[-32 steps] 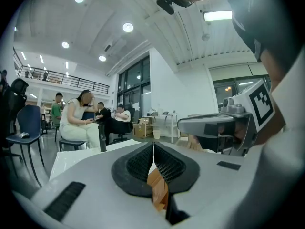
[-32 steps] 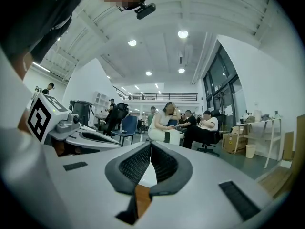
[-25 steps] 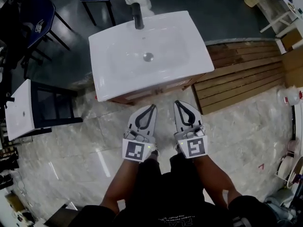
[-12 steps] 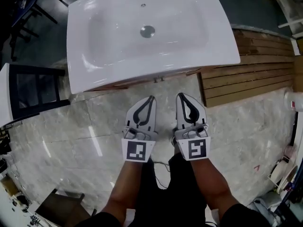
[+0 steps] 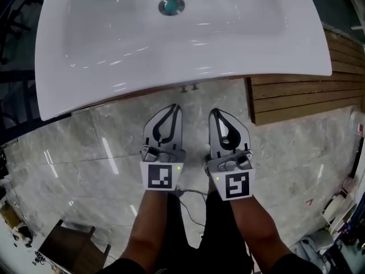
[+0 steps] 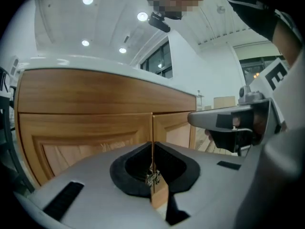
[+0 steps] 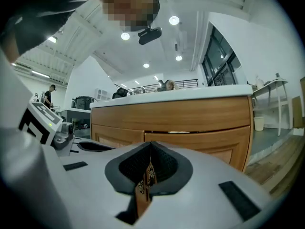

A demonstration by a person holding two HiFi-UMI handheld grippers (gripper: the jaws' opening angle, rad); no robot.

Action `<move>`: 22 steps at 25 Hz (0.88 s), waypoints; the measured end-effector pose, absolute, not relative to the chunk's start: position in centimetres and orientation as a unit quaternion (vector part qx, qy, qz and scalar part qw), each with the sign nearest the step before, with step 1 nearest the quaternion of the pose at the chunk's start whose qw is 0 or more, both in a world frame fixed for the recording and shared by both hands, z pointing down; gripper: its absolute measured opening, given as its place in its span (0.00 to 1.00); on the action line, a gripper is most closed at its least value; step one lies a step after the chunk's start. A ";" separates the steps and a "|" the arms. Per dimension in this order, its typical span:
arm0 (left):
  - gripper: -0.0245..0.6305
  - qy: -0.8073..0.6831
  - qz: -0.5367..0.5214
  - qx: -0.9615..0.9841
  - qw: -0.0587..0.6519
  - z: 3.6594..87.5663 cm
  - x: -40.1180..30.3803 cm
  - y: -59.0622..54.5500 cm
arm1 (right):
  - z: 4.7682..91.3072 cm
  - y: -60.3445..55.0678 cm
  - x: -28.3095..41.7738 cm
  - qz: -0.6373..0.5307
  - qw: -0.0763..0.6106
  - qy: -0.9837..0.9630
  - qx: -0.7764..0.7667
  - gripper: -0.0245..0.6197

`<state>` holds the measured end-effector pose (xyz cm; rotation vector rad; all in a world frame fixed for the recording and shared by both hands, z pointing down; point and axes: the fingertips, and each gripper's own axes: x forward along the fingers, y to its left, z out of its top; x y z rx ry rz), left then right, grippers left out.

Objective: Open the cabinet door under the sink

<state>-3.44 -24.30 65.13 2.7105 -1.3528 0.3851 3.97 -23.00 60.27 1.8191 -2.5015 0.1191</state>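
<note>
Marble flooring [image 5: 85, 153] lay before the vanity, with timber decking [image 5: 296, 96] off to the right.

Left gripper [image 5: 174, 108]: the jaws were together with nothing held between them. It was aimed at the cabinet front from below the level of the basin rim.

Right gripper [image 5: 214, 113]: the jaws were likewise together and empty. It sat just beside the left gripper and roughly parallel to it.

Neither gripper touched the cabinet [image 6: 90, 104]; bare floor showed between the jaw tips and its base in the head view.

The cabinet stood directly ahead under the white sink [image 5: 188, 76]. Its two wooden doors [image 6: 174, 128] met at a central seam, and both appeared closed. Small ornate handles [image 6: 153, 178] sat close on either side of that seam, seen beyond the jaws and apart from them in each gripper view. From above, the basin hid the doors, and only the handles projected under its front edge.

Assessment: the step in hand was the approach, and no door had yet been engaged. The next move would call for one gripper to part its jaws, advance to a handle and close on it. It would then pull outward along the door's swing about its outer hinge, with the other gripper kept out of that path. The handles looked small, so alignment would need care.
</note>
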 end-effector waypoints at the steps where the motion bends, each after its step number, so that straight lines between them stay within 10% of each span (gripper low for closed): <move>1: 0.07 -0.439 0.133 0.888 0.042 66.2 -3.2 -24.3 | 61.0 -23.1 3.9 0.040 0.023 -0.808 0.587 0.08; 22: 0.23 -0.493 0.163 0.854 0.023 75.0 0.0 -28.5 | 67.0 -21.1 6.0 0.085 0.026 -0.820 0.565 0.08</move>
